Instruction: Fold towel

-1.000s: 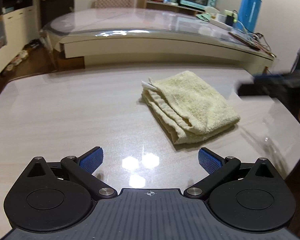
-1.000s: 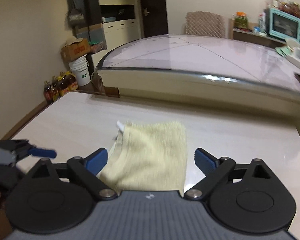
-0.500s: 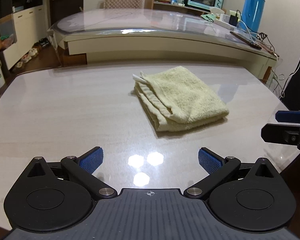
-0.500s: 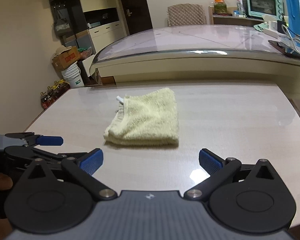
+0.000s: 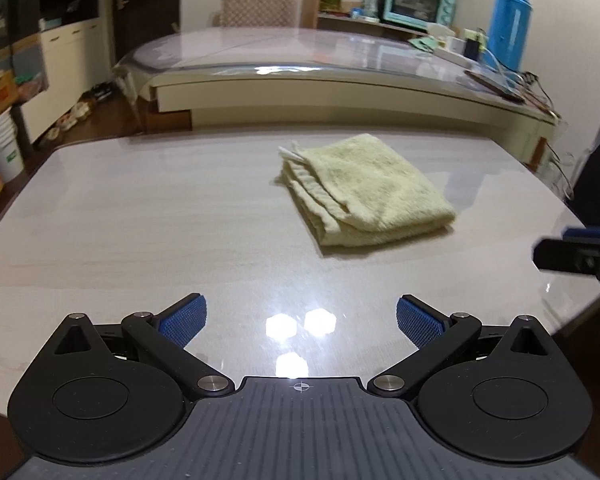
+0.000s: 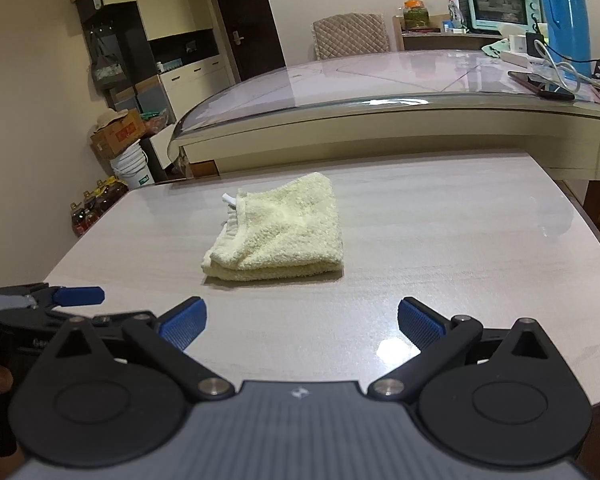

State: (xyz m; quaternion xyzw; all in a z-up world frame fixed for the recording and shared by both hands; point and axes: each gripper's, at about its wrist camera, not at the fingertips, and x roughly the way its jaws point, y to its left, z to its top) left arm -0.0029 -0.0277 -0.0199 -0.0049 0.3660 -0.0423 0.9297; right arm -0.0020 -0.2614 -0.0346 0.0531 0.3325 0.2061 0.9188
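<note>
Towel (image 5: pixel 364 190) lies folded into a thick, multi-layer rectangle on the pale table (image 5: pixel 140 216), roughly mid-surface, w/ a small white tag (image 5: pixel 287 153) poking out at its far-left corner. Left gripper (image 5: pixel 302 318) sits low over the near edge of the table, blue pads spread wide apart, nothing between them; towel is ahead of it & a bit to the right, well apart, stacked layer edges facing this gripper. Right gripper (image 6: pixel 302 318) likewise has its pads wide apart & empty; towel (image 6: pixel 278 230) lies ahead of it, slightly left of centre, near but not touching, a thick rounded edge turned toward it. In the right wrist view the left gripper (image 6: pixel 74 296) shows at the left edge, beside the table's near-left corner, clear of the towel. In the left wrist view the right gripper (image 5: pixel 580 246) shows at the far right, blurred, apart from the towel. Behind the table: a glass-topped table (image 6: pixel 380 80).
</note>
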